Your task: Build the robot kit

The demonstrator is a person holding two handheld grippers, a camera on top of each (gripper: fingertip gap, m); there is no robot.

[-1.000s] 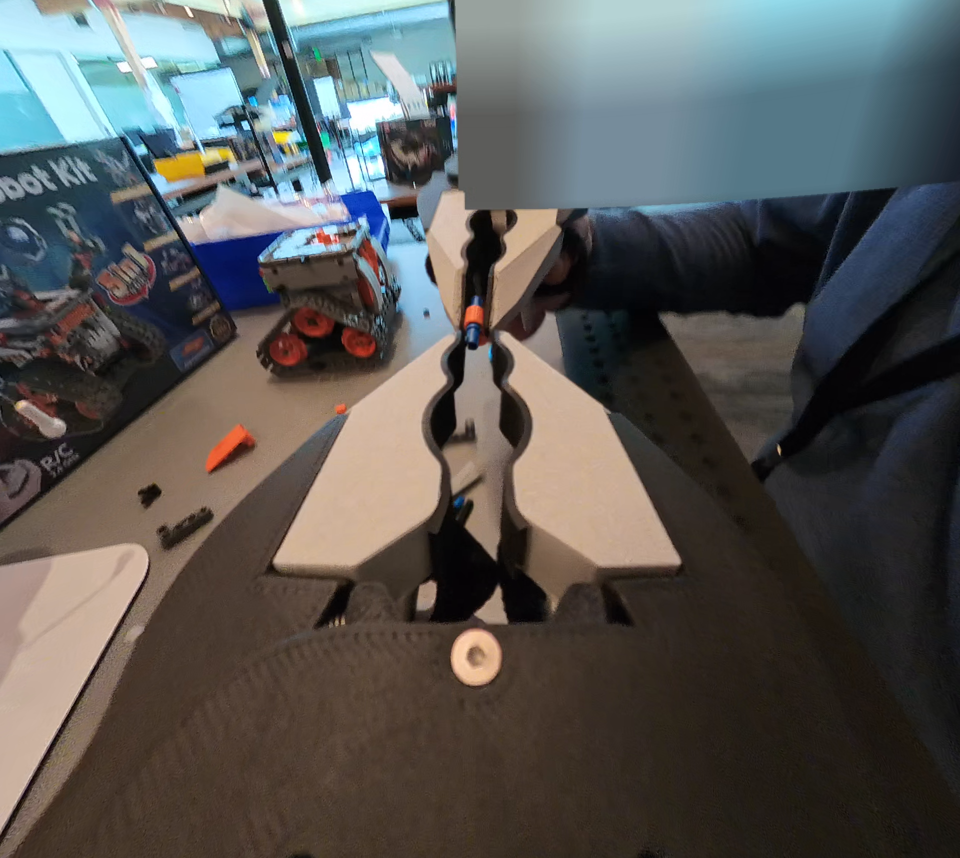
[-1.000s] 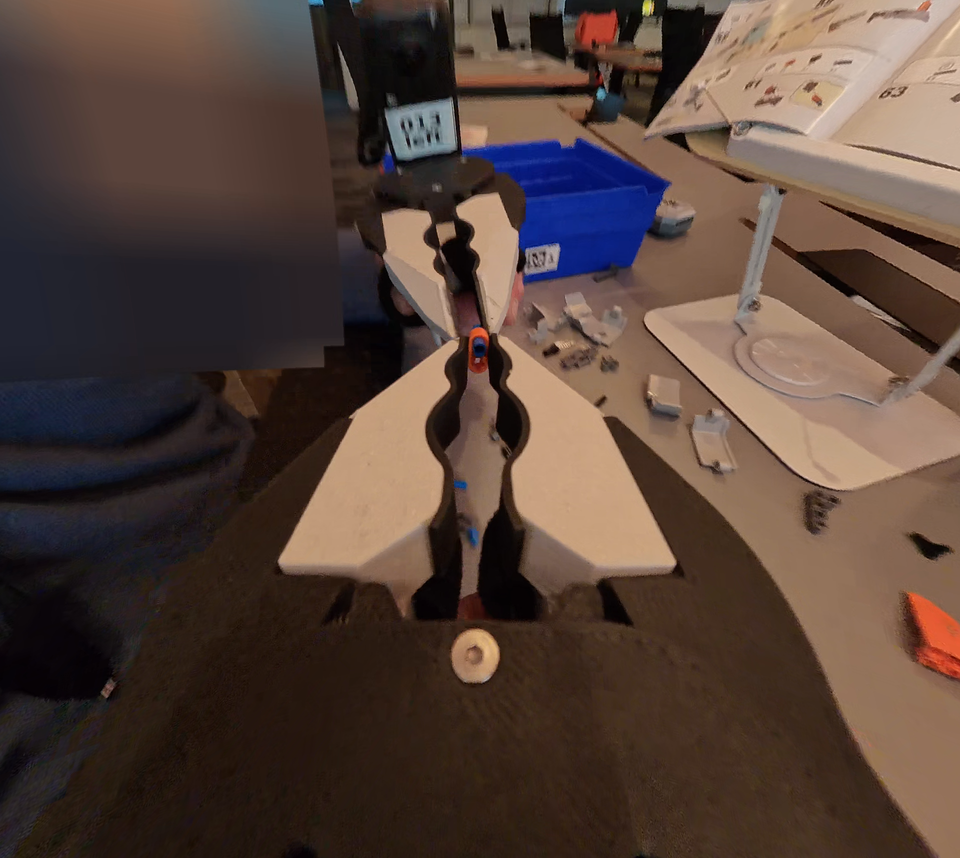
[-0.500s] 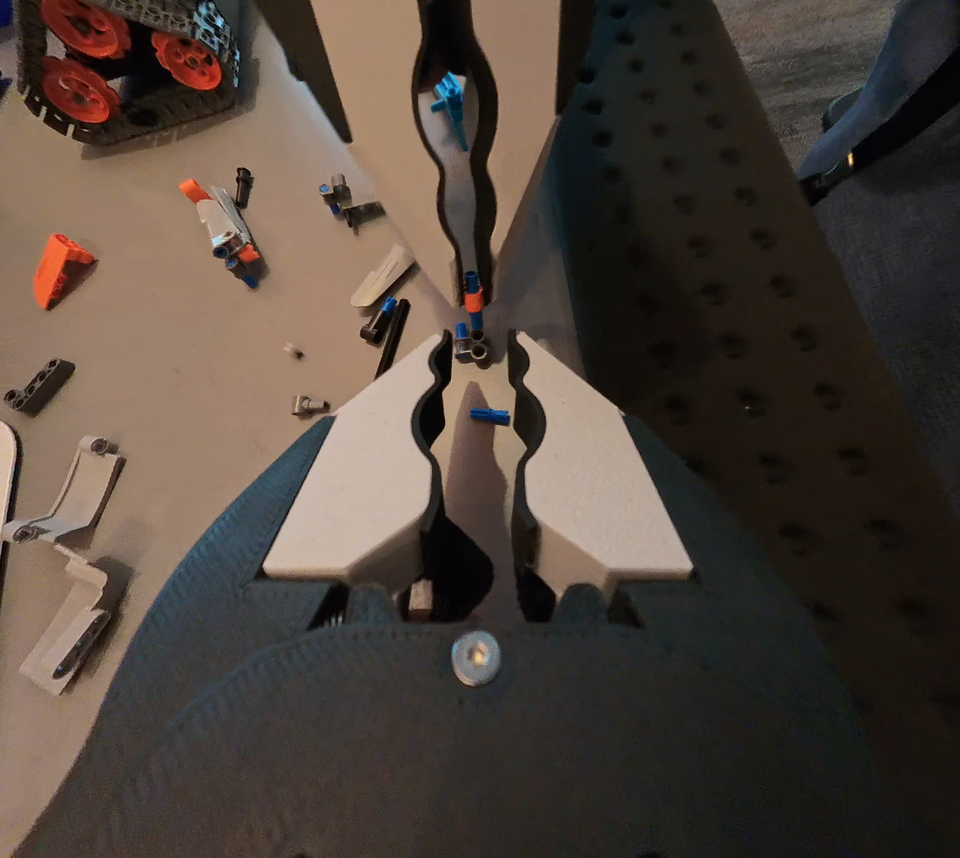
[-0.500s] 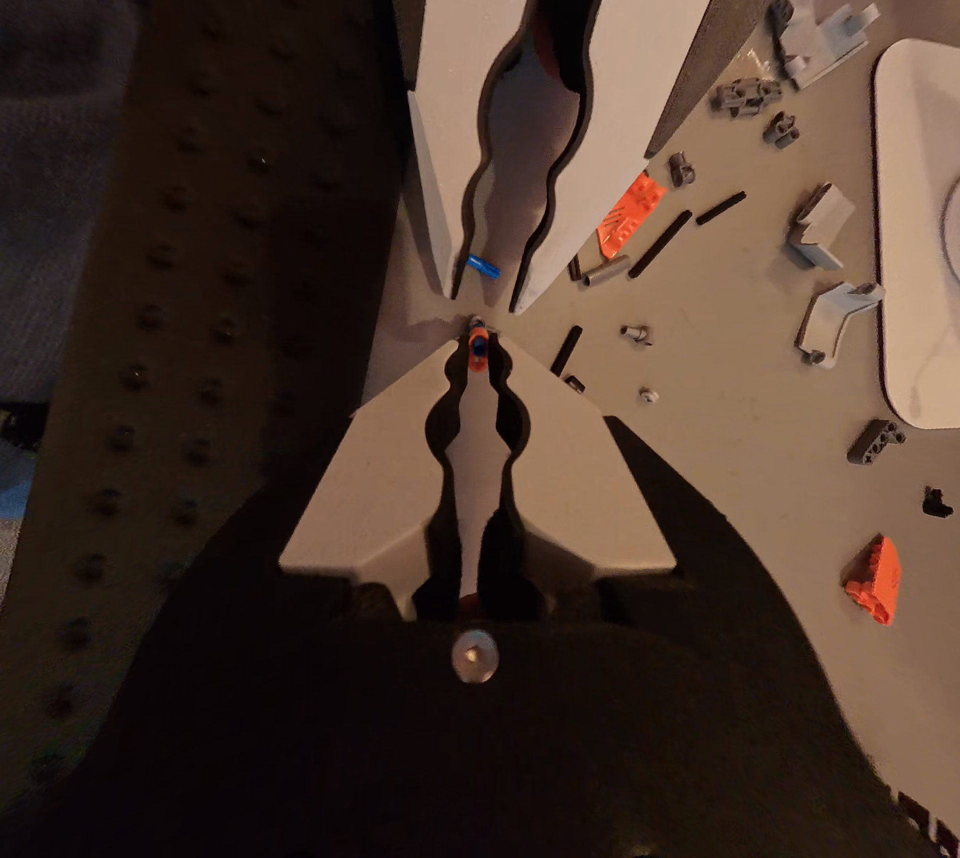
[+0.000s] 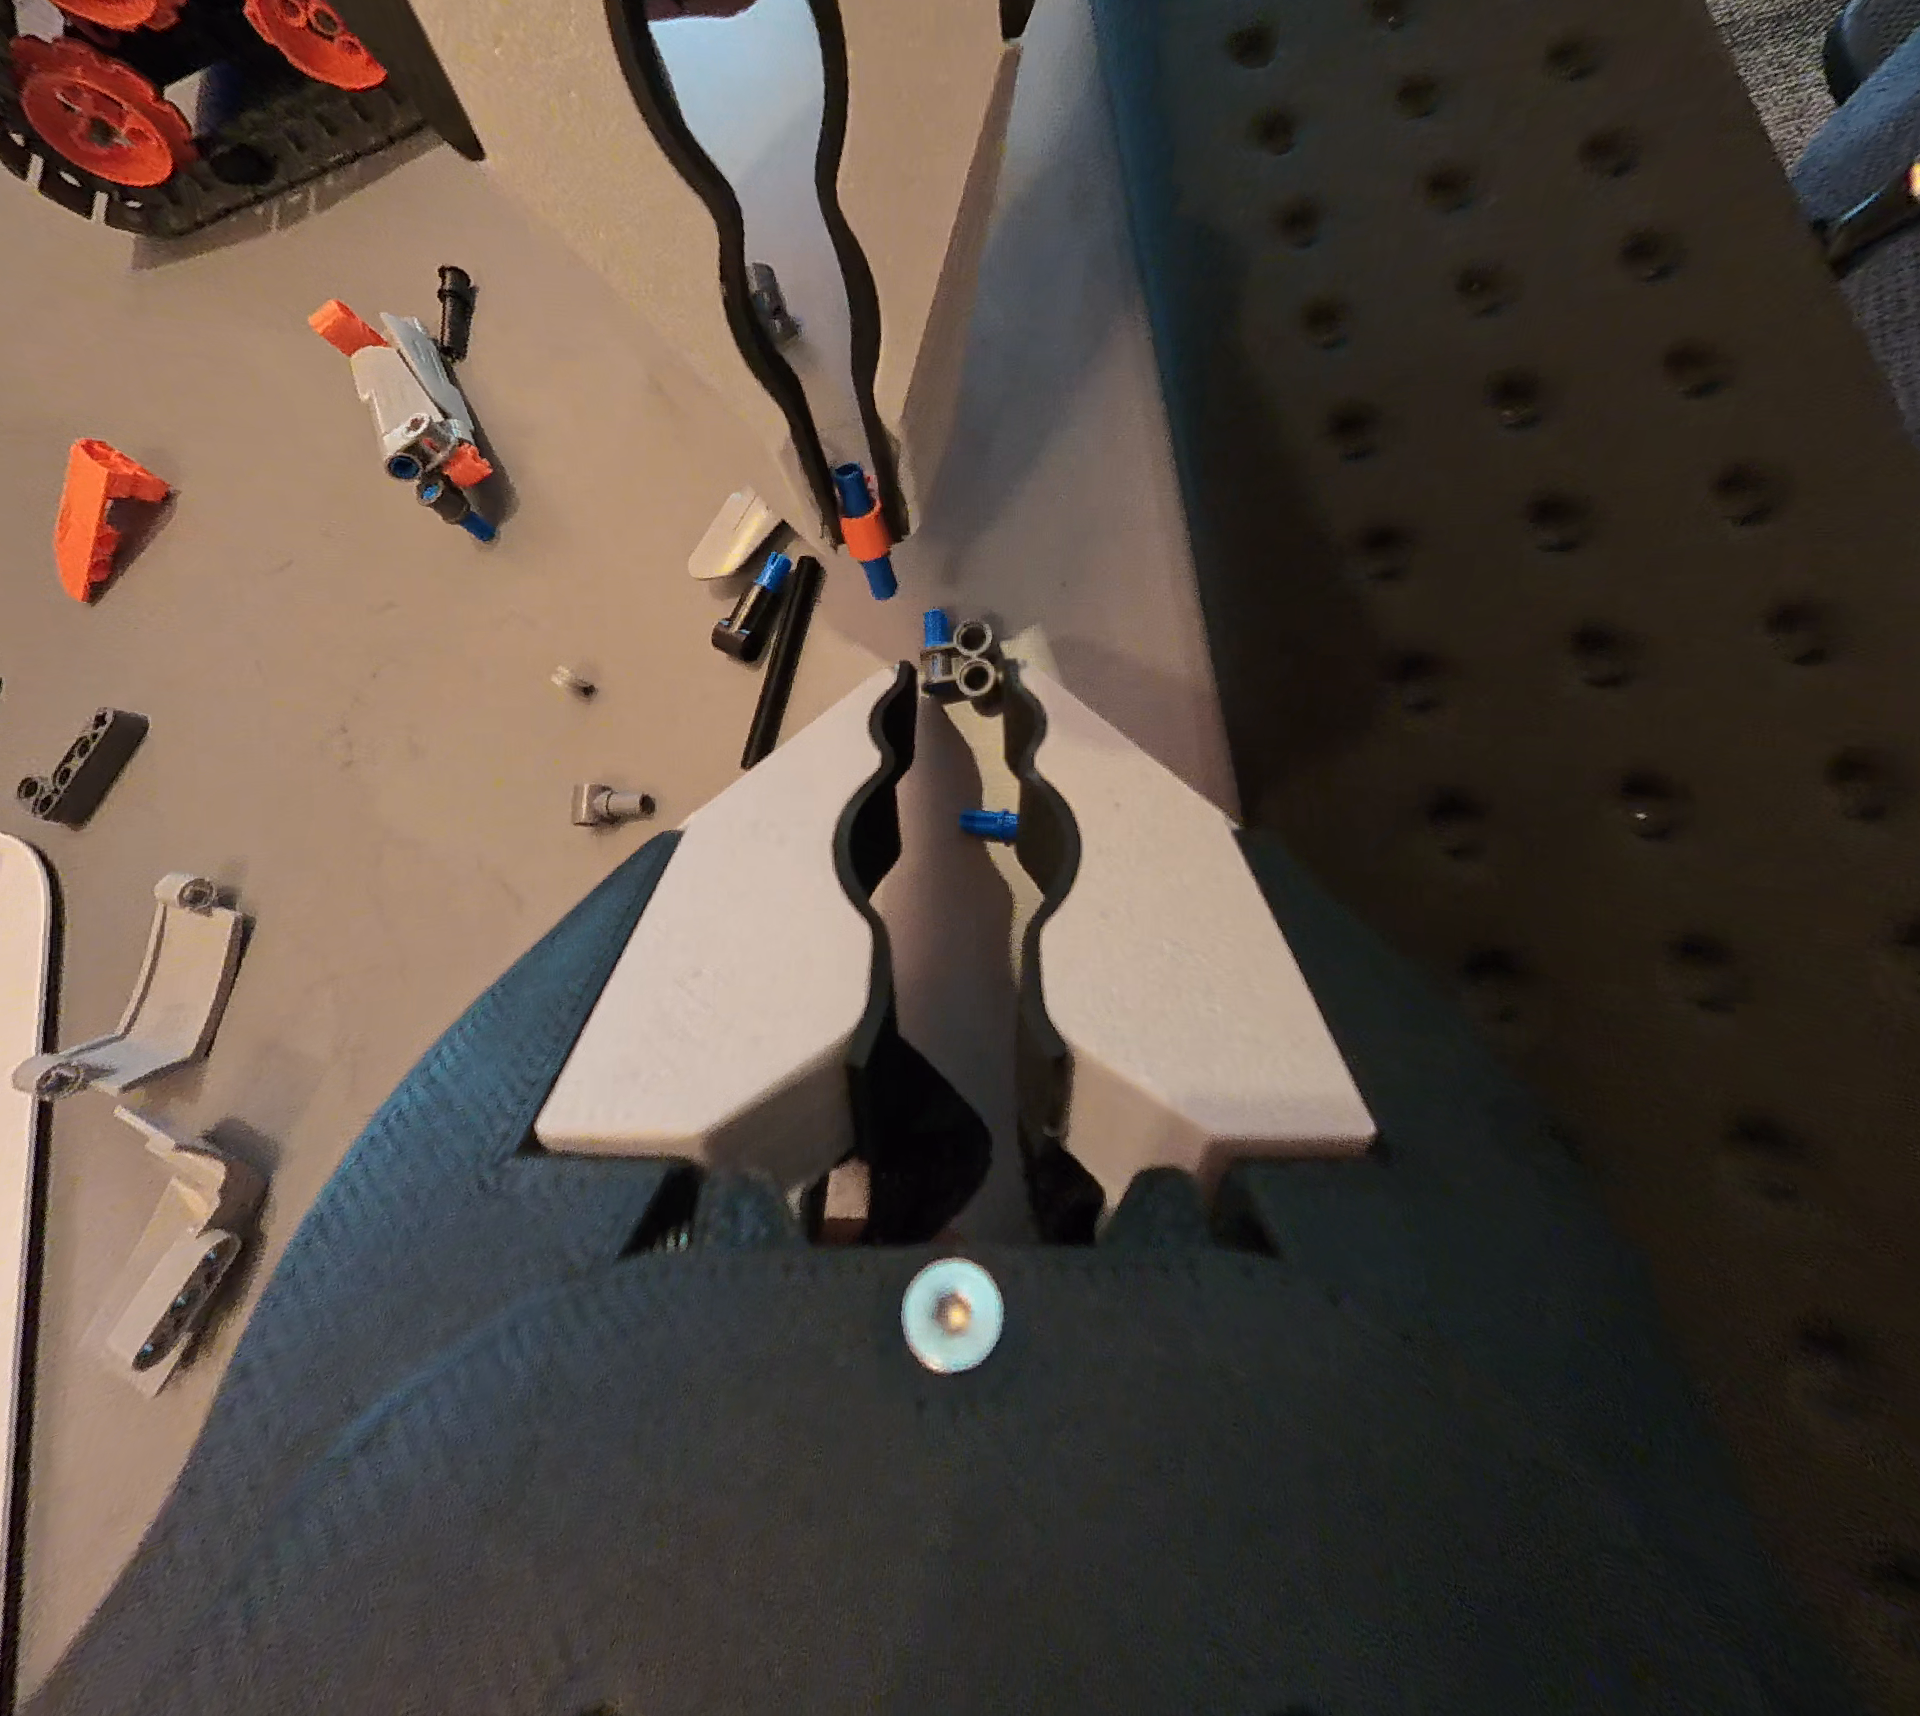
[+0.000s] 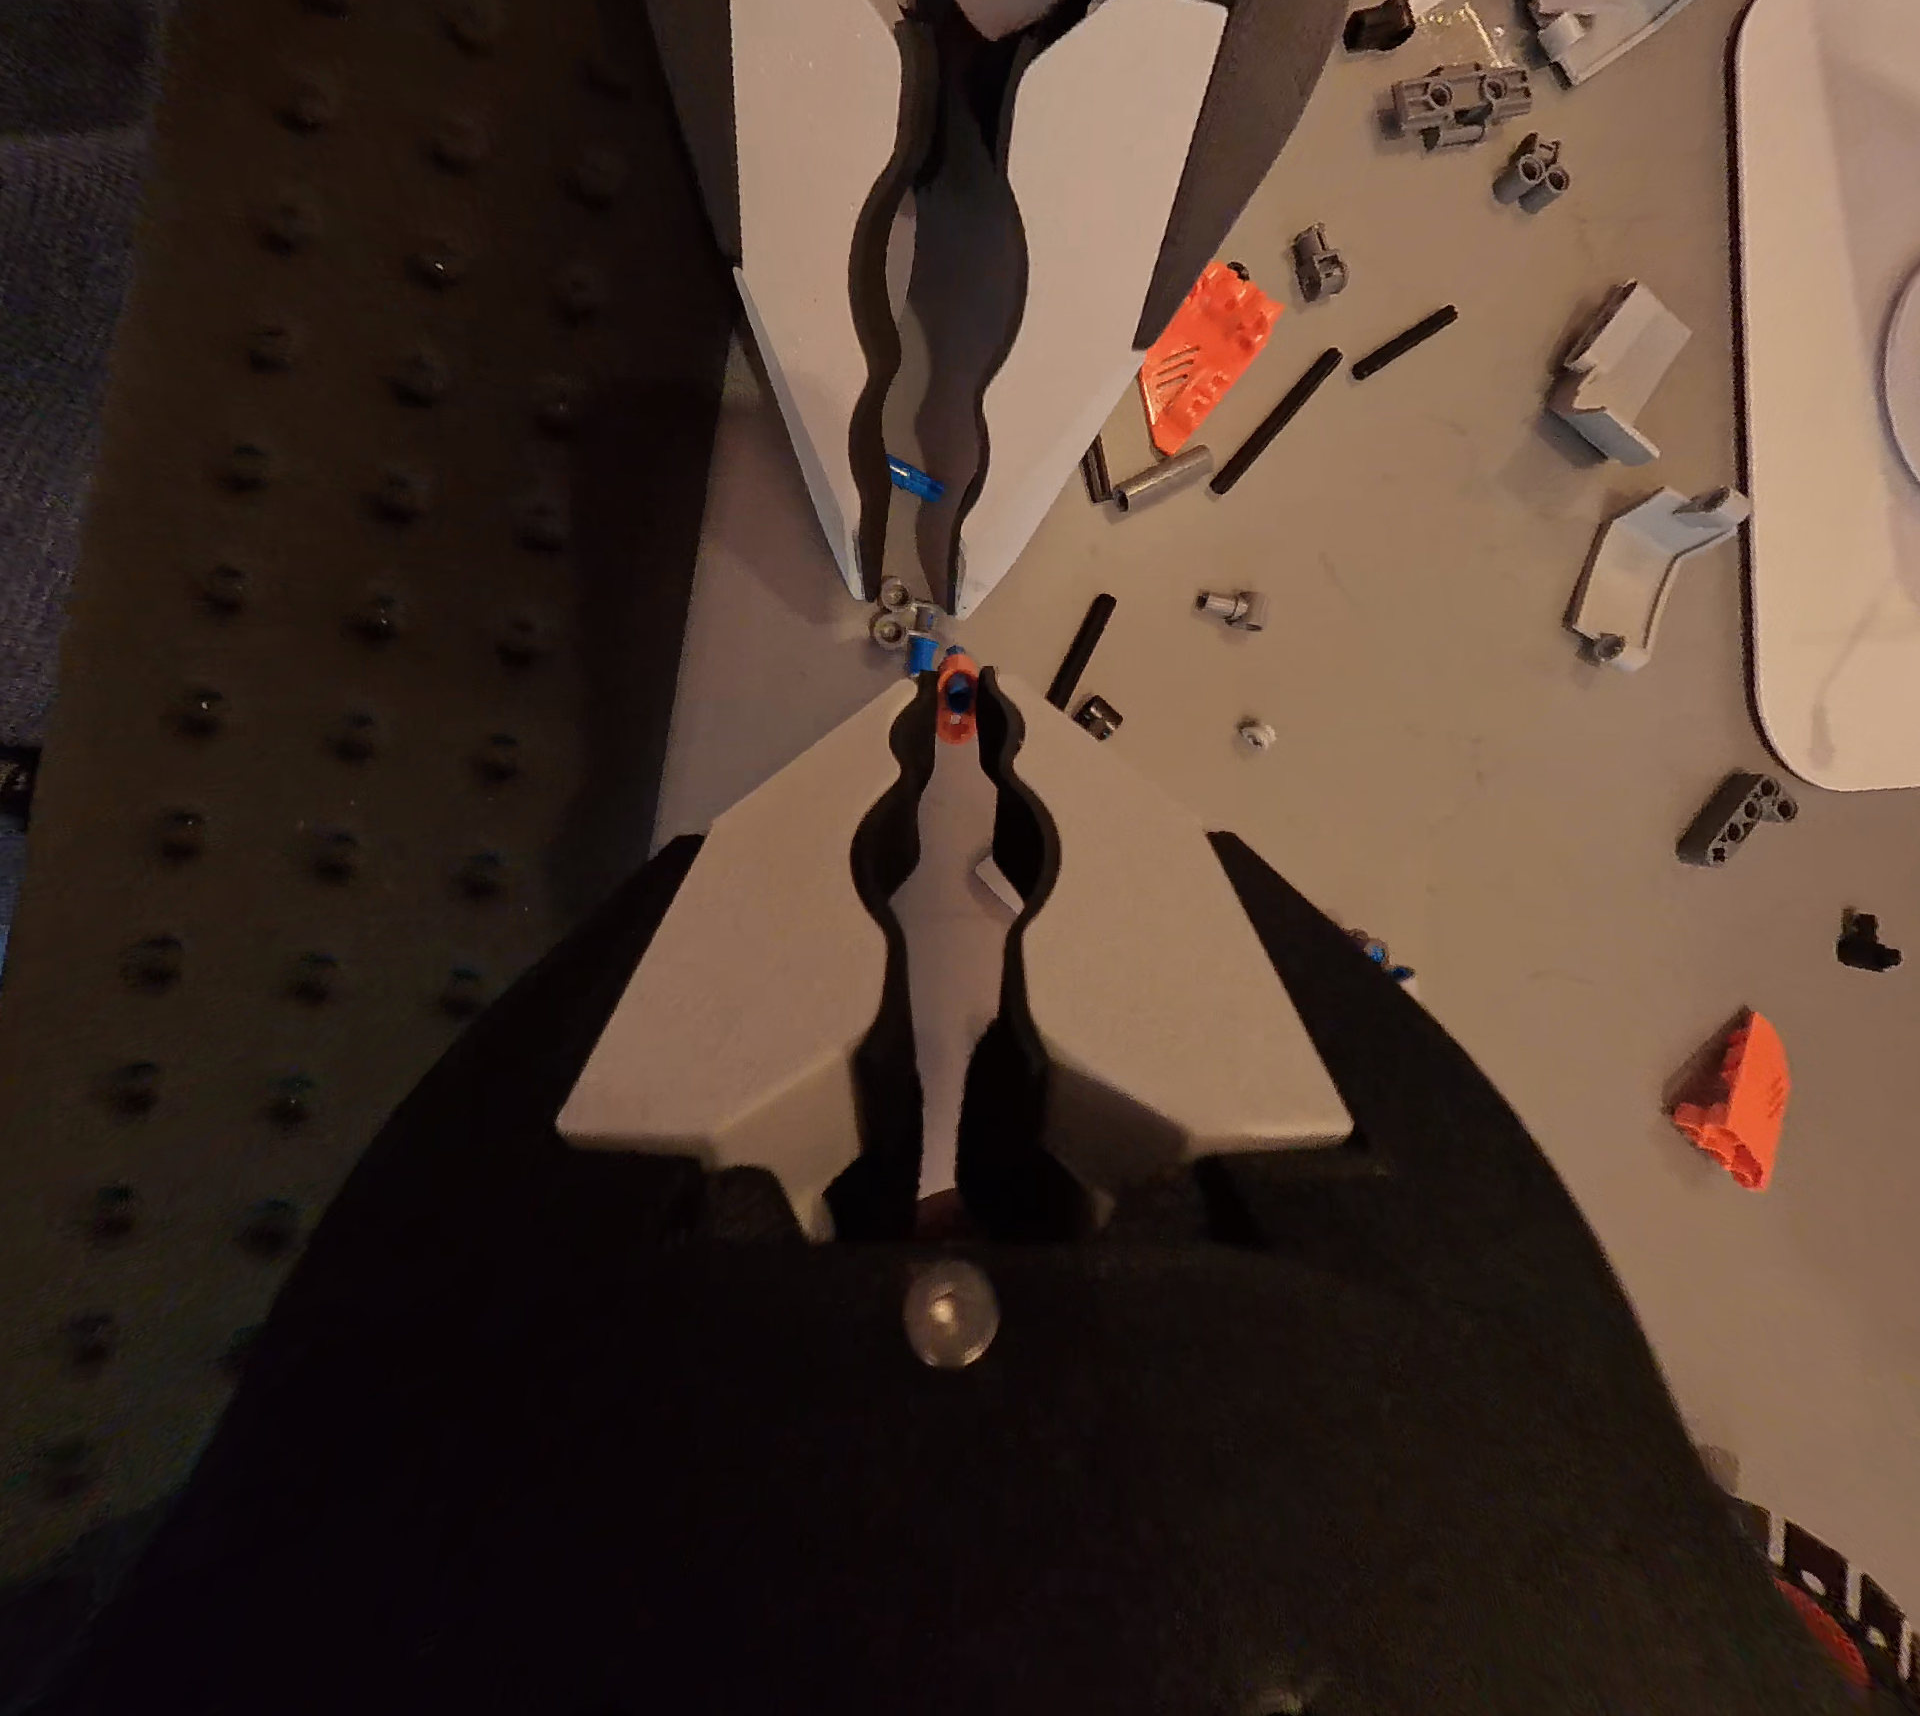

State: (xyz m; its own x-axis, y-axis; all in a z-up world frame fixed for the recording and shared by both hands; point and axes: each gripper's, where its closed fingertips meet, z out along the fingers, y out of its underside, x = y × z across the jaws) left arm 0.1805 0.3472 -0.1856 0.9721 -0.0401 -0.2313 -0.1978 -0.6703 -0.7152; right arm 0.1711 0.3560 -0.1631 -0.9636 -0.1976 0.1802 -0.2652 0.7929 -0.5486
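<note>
Right gripper gripped our orange-blue pin; left gripper, parted, had released the grey connector near the table edge.

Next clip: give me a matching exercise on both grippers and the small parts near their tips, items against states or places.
1. right gripper
2. left gripper
3. loose blue pin
4. grey connector

A. lies on the table between the left jaws
B. shut on an orange piece
C. open, holding nothing
D. on the table at the left jaw tips

Pairs: 1-B, 2-C, 3-A, 4-D
</note>
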